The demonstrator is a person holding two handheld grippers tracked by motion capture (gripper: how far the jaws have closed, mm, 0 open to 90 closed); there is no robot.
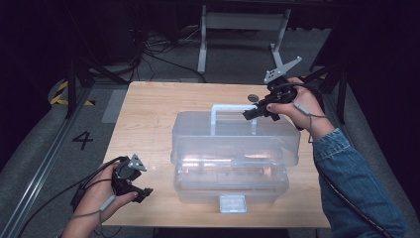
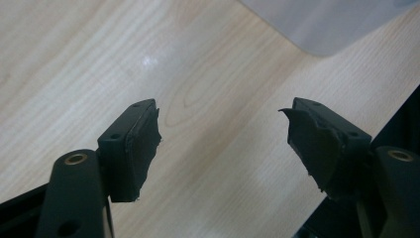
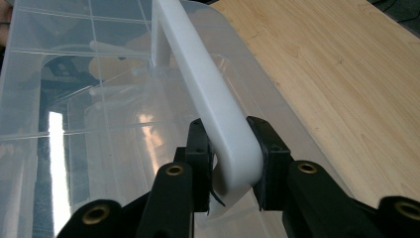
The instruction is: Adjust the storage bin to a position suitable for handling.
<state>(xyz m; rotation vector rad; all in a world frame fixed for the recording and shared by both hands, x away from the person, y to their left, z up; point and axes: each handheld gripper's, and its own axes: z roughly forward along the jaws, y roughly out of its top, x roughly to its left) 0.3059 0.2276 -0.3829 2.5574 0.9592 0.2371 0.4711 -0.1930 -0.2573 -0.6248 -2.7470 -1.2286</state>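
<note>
Nearest us, our left gripper (image 1: 141, 192) rests jaws apart on the pale wooden table (image 1: 143, 119). Mid-table: clear plastic lidded storage box (image 1: 233, 158). Our right gripper (image 1: 250, 113) clamps its upright white handle (image 3: 213, 104).

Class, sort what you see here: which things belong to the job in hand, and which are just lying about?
In the job: clear storage box; its white handle, clamped by the right gripper.
Lying about: left gripper, open over the bare table; small round object behind the box.
</note>
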